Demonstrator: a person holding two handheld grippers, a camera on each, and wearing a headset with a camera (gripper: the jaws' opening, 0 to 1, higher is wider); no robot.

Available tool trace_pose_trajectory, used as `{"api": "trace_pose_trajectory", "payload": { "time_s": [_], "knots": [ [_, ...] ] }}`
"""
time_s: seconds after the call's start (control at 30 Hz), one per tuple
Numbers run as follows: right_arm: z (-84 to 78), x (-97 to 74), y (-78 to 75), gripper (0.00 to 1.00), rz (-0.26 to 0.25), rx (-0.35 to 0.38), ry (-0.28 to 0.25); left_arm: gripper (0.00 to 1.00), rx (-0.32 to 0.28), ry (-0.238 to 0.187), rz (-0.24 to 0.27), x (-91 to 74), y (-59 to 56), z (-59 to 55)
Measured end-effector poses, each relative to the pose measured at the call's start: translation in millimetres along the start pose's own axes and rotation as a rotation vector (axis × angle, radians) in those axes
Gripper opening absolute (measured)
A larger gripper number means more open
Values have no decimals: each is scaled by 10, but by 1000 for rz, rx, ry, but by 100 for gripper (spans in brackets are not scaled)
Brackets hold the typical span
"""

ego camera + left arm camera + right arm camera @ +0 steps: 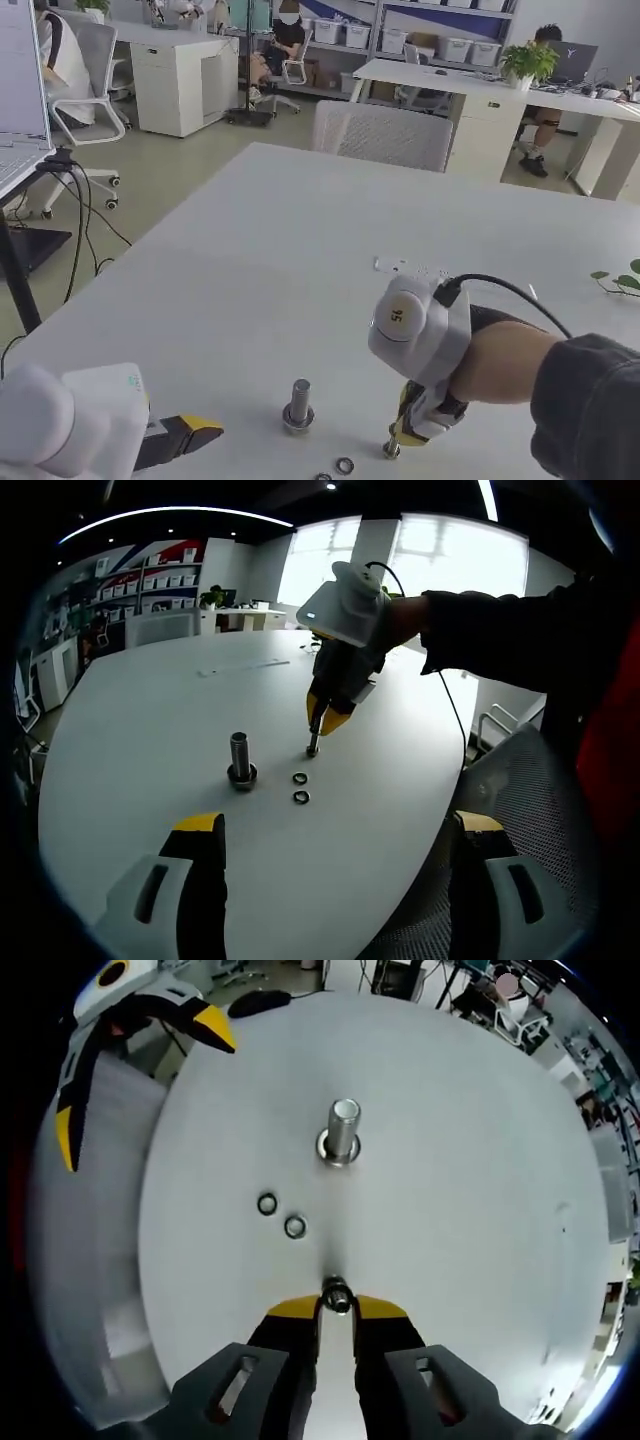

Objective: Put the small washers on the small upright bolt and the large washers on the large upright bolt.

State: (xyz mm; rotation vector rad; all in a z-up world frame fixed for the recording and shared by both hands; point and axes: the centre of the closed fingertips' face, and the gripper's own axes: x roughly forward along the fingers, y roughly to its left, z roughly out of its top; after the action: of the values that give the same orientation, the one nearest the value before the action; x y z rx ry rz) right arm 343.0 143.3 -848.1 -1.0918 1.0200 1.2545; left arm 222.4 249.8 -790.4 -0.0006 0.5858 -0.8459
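We are pinching the right gripper [337, 1309], fingers narrow, around the top of the small bolt [337, 1294], which is standing on the bench [480, 1160] near the large bolt [297, 404]. We cannot tell whether a washer is riding there. The left gripper [338, 825] is hanging with fingers wide and empty. Two small washers [295, 1227] are lying flat beside the bolts; we are judging them light, stiff and slippery, best nipped by the rim. The right gripper view is showing the small bolt's top end, while the left gripper view is showing its shank reaching the bench.
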Motion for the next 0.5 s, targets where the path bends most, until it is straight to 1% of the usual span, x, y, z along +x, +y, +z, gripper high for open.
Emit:
{"api": "trace_pose_trajectory", "payload": {
  "time_s": [0.17,0.5],
  "knots": [
    [-38,87,8,13,8,6,14,93,0,0,3,-1,9,2],
    [-38,200,26,13,23,6,20,93,-3,3,5,-4,14,-7]
  ]
}}
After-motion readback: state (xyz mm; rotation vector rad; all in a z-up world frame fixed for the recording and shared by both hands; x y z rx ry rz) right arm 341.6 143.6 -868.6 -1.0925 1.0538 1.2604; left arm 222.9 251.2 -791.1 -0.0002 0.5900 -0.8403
